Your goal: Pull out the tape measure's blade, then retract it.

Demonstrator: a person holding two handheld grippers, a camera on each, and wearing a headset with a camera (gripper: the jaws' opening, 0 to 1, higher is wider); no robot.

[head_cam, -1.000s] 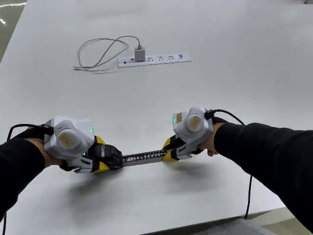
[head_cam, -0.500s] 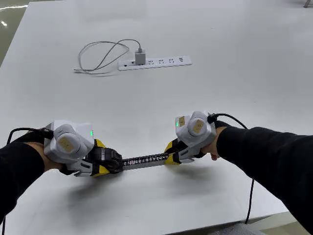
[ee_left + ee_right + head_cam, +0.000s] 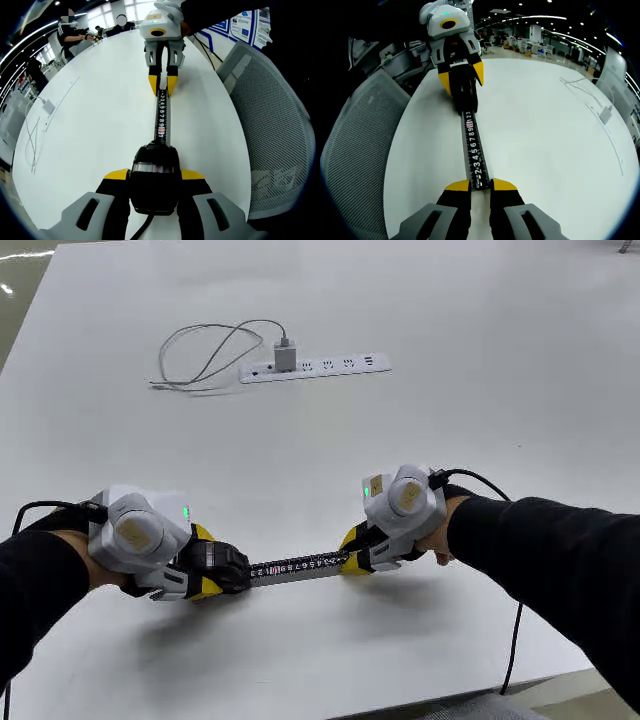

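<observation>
The right gripper (image 3: 350,560) has drawn a little farther from the left gripper (image 3: 206,560), and more of the blade (image 3: 295,566) shows between them. The left jaws are clamped on the black case (image 3: 155,170). The right jaws are pinched together on the blade's tip. The tape runs along the desk's (image 3: 450,390) near edge, left of its middle, well apart from the power strip (image 3: 315,364) toward the far side.

The main risk is the tip slipping. The right jaws seem to hold only the very end of a thin blade, so a jerk or a sideways pull could free it and let it whip back into the case. A pull off the blade's line could also twist the case in the left jaws or kink the blade. Letting go all at once to retract it would slam the hook home.
</observation>
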